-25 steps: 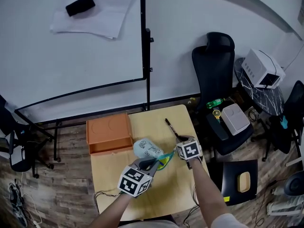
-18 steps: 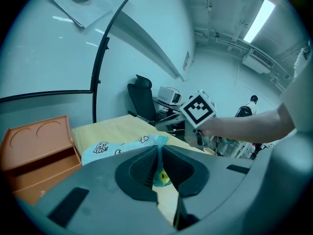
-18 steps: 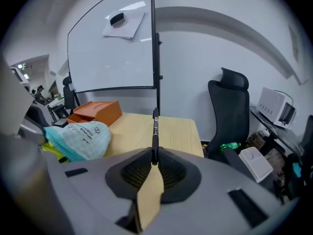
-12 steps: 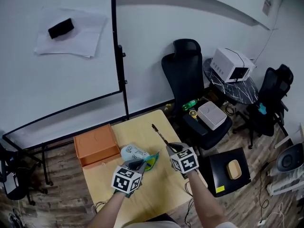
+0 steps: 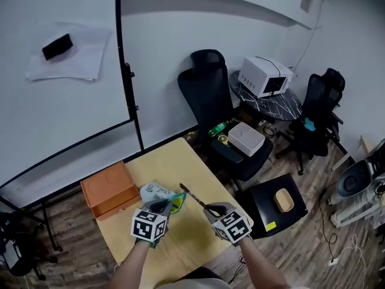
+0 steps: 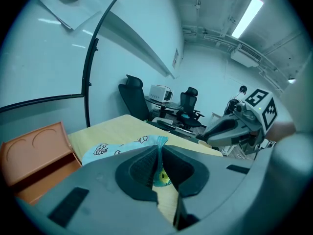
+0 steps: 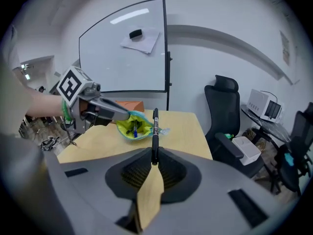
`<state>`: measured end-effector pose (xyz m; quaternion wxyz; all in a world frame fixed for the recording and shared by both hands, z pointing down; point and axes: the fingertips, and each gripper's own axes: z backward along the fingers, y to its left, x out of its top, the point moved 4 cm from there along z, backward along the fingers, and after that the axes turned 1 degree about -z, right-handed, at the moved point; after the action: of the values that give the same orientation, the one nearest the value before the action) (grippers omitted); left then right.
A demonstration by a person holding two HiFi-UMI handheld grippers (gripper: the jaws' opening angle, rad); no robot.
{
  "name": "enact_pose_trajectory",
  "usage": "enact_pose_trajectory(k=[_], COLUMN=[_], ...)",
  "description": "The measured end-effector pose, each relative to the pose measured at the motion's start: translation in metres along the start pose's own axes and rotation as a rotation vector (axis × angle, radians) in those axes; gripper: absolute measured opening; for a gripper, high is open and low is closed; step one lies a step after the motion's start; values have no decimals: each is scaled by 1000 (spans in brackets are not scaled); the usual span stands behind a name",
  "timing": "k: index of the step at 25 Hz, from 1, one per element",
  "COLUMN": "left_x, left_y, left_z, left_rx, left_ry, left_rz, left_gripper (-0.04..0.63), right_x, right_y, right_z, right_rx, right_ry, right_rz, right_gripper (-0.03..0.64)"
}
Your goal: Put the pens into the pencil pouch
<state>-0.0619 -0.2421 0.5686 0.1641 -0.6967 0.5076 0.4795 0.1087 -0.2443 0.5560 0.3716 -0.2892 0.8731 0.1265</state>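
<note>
I am clamping the left hand-held gripper (image 6: 159,164) on the rim of the pencil pouch (image 5: 155,192), which is lying open-mouthed on the table (image 5: 170,161). I am gripping a black pen (image 7: 155,129) by one end in the right hand-held gripper (image 7: 153,156), with its far end pointing near the pouch mouth.

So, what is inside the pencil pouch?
The right gripper view shows the open pencil pouch with yellow-green lining and a blue pen inside. Its deeper part is covered by the fabric.
</note>
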Motion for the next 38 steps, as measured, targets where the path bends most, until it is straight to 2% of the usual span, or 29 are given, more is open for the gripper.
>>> enact_pose_trajectory(k=[7, 14, 20, 29, 38], left_x=[-3, -2, -5, -8, -8], left_y=[1, -1, -4, -9, -13], left_z=[0, 2, 4, 8, 6], left_rx=[-14, -12, -14, -19, -33], left_ry=[10, 7, 10, 23, 29], left_rz=[-14, -15, -15, -22, -15], left_gripper=[34, 34, 34, 34, 34], right_x=[-33, -34, -41, -11, 17], right_y=[30, 33, 39, 46, 52], right_z=[5, 17, 0, -54, -94], right_rx=[50, 46, 89, 156, 193], right_ry=[65, 63, 129, 173, 158], right_rz=[-5, -3, 23, 46, 23], right_gripper=[44, 44, 43, 44, 44])
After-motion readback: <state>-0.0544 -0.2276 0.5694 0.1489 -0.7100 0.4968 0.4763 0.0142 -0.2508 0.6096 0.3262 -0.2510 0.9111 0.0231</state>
